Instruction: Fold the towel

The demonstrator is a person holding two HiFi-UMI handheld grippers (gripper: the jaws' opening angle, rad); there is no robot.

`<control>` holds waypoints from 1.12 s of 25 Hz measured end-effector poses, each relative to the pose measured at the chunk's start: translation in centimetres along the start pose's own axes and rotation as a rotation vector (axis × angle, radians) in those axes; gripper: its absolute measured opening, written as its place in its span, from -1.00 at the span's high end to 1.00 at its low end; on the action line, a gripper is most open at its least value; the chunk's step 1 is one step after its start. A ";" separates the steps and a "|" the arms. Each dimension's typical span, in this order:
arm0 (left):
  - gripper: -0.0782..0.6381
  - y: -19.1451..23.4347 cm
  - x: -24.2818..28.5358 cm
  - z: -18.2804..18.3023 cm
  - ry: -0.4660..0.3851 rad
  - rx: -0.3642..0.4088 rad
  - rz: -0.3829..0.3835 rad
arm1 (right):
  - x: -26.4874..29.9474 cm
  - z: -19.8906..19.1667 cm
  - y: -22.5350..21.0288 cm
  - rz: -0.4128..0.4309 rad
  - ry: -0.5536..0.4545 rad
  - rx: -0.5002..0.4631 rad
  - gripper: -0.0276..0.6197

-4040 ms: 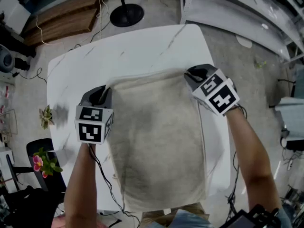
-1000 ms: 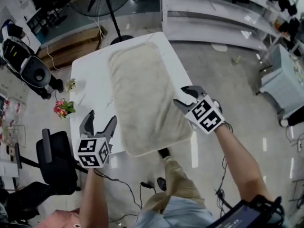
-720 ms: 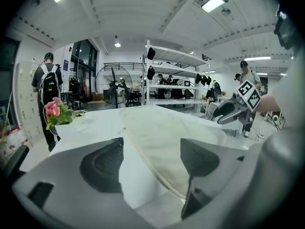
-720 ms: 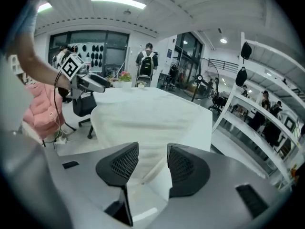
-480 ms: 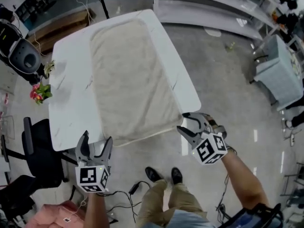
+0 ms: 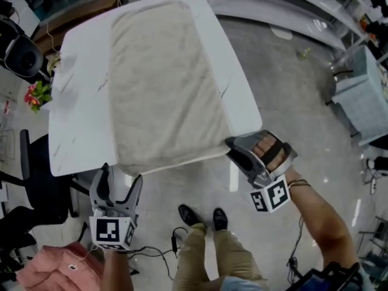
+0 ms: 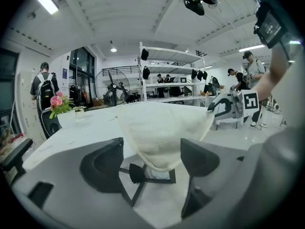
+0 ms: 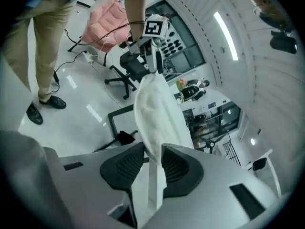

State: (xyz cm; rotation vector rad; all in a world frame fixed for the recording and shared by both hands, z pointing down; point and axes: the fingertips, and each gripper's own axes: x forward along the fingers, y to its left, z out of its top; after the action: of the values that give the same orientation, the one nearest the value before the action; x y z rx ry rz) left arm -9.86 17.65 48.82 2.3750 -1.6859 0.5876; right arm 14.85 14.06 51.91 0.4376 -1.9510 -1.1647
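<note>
A beige towel (image 6: 163, 77) lies lengthwise on the white table (image 6: 79, 132), its near edge drooping over the table's front. My left gripper (image 6: 118, 183) sits just below the near left corner. In the left gripper view the jaws stand wide apart and the hanging corner (image 7: 162, 128) dangles between them, touching neither. My right gripper (image 6: 237, 150) is at the near right corner. Its jaws have just been closing, and in the right gripper view the pads pinch the towel's corner (image 8: 155, 109) between them.
A pot of pink flowers (image 6: 37, 94) stands at the table's left edge, with a black chair (image 6: 30, 180) and a pink cloth (image 6: 48, 265) below it. The person's shoes (image 6: 200, 217) are on the floor between the grippers. Shelving (image 6: 291, 11) and a grey box (image 6: 367, 96) stand to the right.
Both grippers have dropped to the table's near edge. The right one has rolled over and its jaws have narrowed onto the towel's near right corner. The left one now straddles the near left corner.
</note>
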 end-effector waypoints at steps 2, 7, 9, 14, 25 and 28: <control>-0.26 -1.4 0.0 -0.5 -0.001 0.009 -0.037 | -0.2 0.8 0.0 0.009 -0.037 -0.009 0.73; -0.28 -3.8 -0.4 -1.3 0.022 0.106 -0.081 | -1.0 1.8 -2.9 0.018 -0.079 0.130 0.81; -0.29 -4.1 -0.6 -1.6 0.017 0.141 -0.068 | -1.7 2.2 -4.3 0.014 -0.089 0.183 0.81; -0.40 -3.2 -0.6 -2.0 0.000 0.297 0.014 | -2.3 3.8 -7.1 0.009 -0.118 0.266 0.81; 0.08 -2.6 0.2 -2.7 -0.012 0.475 0.057 | -3.3 3.9 -9.5 -0.002 -0.113 0.354 0.81; 0.16 -2.7 0.6 -2.8 -0.027 0.519 0.043 | -3.4 3.9 -9.3 0.008 -0.112 0.354 0.81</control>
State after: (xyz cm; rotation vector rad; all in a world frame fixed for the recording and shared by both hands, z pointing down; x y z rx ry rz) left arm -7.79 19.10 51.82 2.6911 -1.7682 1.1238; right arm 12.92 13.70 41.42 0.5564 -2.2644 -0.8528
